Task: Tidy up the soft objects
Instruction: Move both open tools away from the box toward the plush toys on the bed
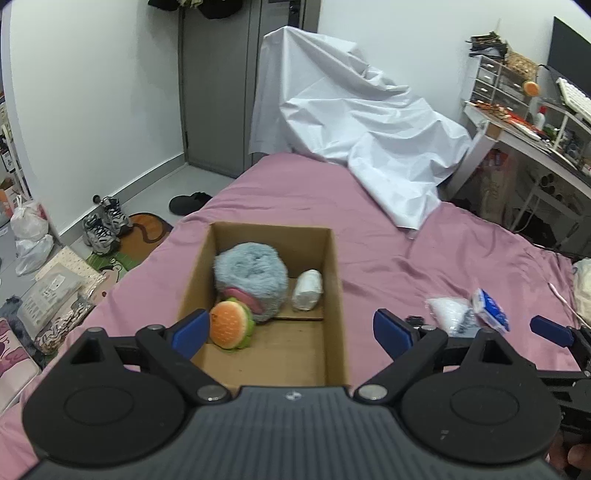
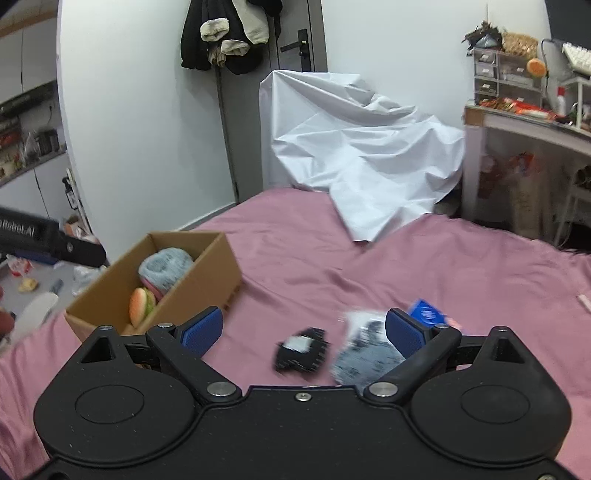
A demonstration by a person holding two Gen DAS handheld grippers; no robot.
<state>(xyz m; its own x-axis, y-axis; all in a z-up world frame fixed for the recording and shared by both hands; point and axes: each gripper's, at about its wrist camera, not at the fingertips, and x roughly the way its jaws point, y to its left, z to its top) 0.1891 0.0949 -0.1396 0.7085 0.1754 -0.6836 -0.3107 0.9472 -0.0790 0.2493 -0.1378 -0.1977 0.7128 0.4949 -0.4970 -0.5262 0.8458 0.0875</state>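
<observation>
An open cardboard box (image 1: pixel 337 295) (image 2: pixel 207 280) sits on the pink bed (image 1: pixel 295 192). It holds a fluffy grey-blue plush (image 1: pixel 251 273), a burger plush (image 1: pixel 231 325) (image 2: pixel 140 304) and a white roll (image 1: pixel 308 290). My left gripper (image 1: pixel 291 332) is open and empty over the box's near end. My right gripper (image 2: pixel 303 332) is open above the sheet, right of the box. Below its fingers lie a small black item (image 2: pixel 301 349) and a clear bag of grey and white stuff (image 2: pixel 365 350) (image 1: pixel 448 312). A blue packet (image 2: pixel 428 312) (image 1: pixel 491 308) lies just beyond.
A white sheet (image 1: pixel 351 110) drapes over something at the bed's far end. A cluttered desk (image 1: pixel 535 129) stands to the right. On the floor to the left are shoes (image 1: pixel 103 225), bags and packages. A door with hanging clothes (image 2: pixel 229 33) is behind.
</observation>
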